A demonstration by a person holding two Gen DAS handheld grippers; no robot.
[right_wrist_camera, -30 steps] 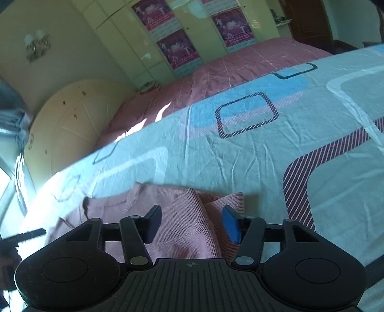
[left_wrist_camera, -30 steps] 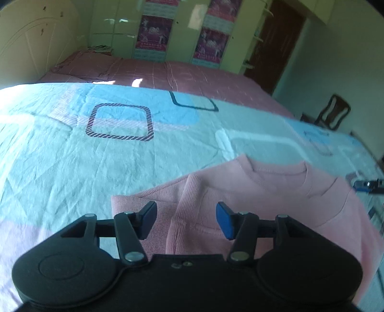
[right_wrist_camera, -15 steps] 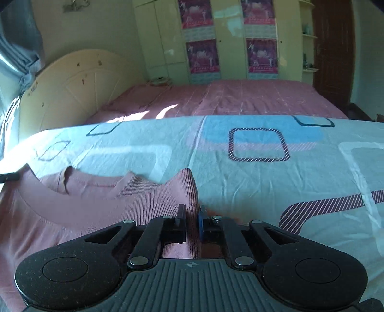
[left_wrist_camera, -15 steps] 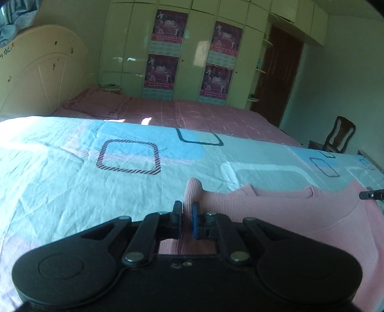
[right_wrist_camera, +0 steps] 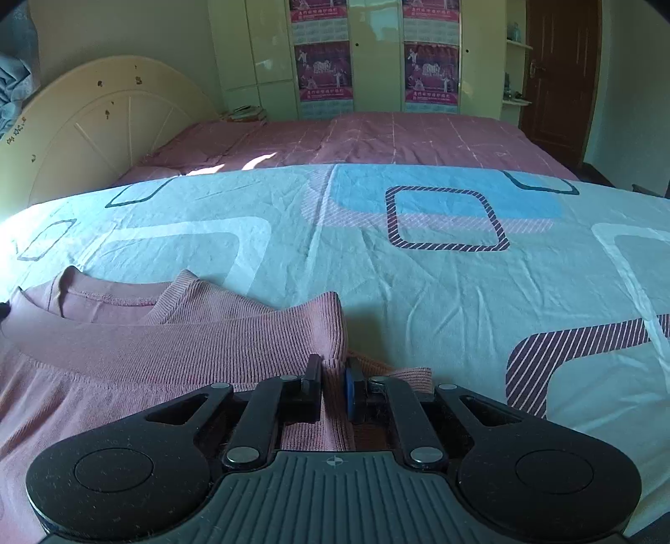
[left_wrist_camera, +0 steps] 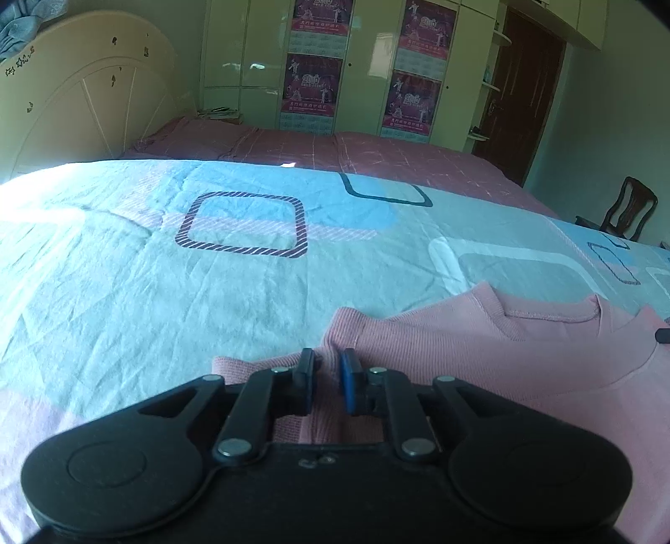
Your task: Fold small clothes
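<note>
1. I am viewing the pink sweater (left_wrist_camera: pixel 481 360) lying flat on the patterned bedsheet (left_wrist_camera: pixel 209 293), near its closest edge.
2. I am watching the left gripper (left_wrist_camera: pixel 326 376): its jaws are opening, with sweater fabric bunching between them, the pads standing just clear.
3. I am watching the right gripper (right_wrist_camera: pixel 333 383): its jaws are opening, a knit fold sitting between them, still touching both pads.

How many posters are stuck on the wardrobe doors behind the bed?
4: two stacked on the left door, two stacked on the right door. The upper pair is cut off by the frame.
</note>
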